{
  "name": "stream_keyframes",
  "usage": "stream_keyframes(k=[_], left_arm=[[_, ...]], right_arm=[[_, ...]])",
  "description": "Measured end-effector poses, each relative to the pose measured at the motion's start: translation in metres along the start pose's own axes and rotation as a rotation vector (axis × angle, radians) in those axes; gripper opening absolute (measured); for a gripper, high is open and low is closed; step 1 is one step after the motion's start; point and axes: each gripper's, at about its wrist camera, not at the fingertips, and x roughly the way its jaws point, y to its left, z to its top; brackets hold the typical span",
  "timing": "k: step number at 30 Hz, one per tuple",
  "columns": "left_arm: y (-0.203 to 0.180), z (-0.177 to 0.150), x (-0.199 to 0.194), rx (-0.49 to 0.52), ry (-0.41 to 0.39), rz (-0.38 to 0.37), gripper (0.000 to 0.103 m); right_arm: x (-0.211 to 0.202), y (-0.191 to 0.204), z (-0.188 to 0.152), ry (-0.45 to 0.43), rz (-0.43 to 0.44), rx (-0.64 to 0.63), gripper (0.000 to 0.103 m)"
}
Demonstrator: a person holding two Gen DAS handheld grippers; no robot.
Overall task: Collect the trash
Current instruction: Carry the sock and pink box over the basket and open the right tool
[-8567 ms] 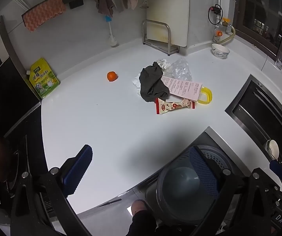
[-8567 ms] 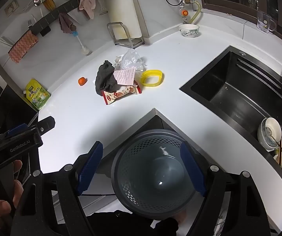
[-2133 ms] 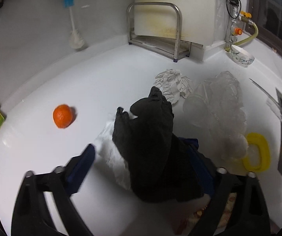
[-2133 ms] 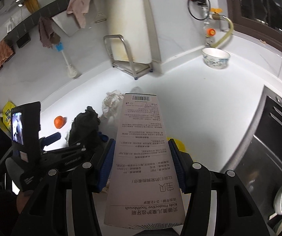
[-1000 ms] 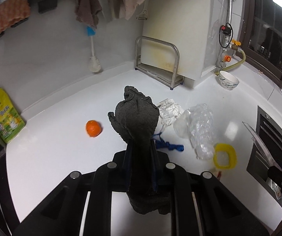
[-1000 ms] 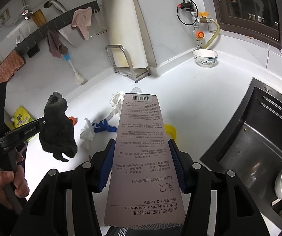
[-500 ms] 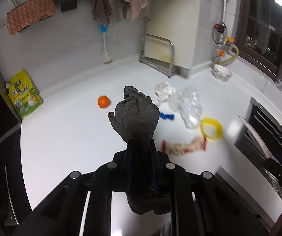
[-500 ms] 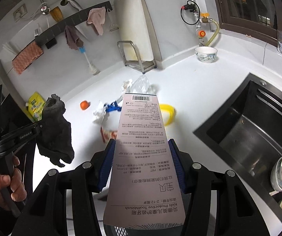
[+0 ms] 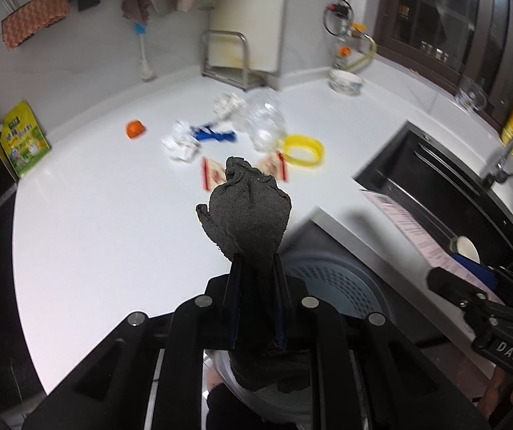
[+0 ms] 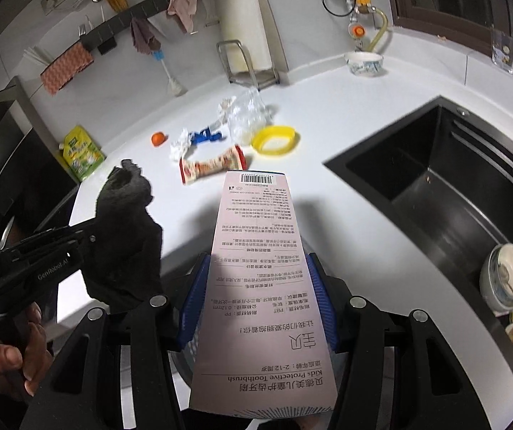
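My left gripper [image 9: 256,268] is shut on a dark grey cloth [image 9: 247,215] and holds it above the grey mesh bin [image 9: 338,286] set in the counter's notch. The cloth also shows in the right wrist view [image 10: 127,236]. My right gripper [image 10: 258,268] is shut on a pink toothbrush box [image 10: 260,279] above the same bin; the box shows edge-on in the left wrist view [image 9: 410,225]. On the white counter lie a snack wrapper [image 10: 213,166], a yellow ring [image 10: 274,140], a clear plastic bag [image 10: 247,118], crumpled paper [image 10: 181,143], a blue scrap [image 10: 206,135] and an orange [image 10: 158,138].
A black sink [image 10: 446,186] with a bowl [image 10: 505,279] lies to the right. A yellow pouch [image 10: 81,157] stands at the counter's left end. A metal rack [image 10: 247,61], a brush [image 10: 172,79] and a patterned bowl [image 10: 363,62] are at the back wall.
Both grippers have drawn back from the trash pile toward the counter's front, carrying the cloth and the box over the bin. Both stay shut.
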Motion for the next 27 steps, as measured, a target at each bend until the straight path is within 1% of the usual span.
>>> stream_keyframes(k=[4, 10, 15, 20, 27], left_arm=[[-0.023, -0.02, 0.005, 0.014, 0.038, -0.019, 0.016], [-0.039, -0.04, 0.026, 0.032, 0.088, -0.034, 0.016], [-0.04, -0.055, 0.05, 0.048, 0.133, -0.04, 0.016], [-0.034, -0.071, 0.075, 0.04, 0.176, -0.044, 0.016], [-0.025, -0.086, 0.107, 0.041, 0.218, -0.027, 0.016]], right_arm=[[0.001, -0.01, -0.018, 0.029, 0.014, 0.007, 0.052], [0.016, -0.02, -0.041, 0.093, 0.027, 0.038, 0.052], [0.04, -0.024, -0.056, 0.153, 0.026, 0.054, 0.052], [0.067, -0.022, -0.071, 0.197, 0.025, 0.053, 0.052], [0.1, -0.029, -0.086, 0.22, -0.001, 0.095, 0.052]])
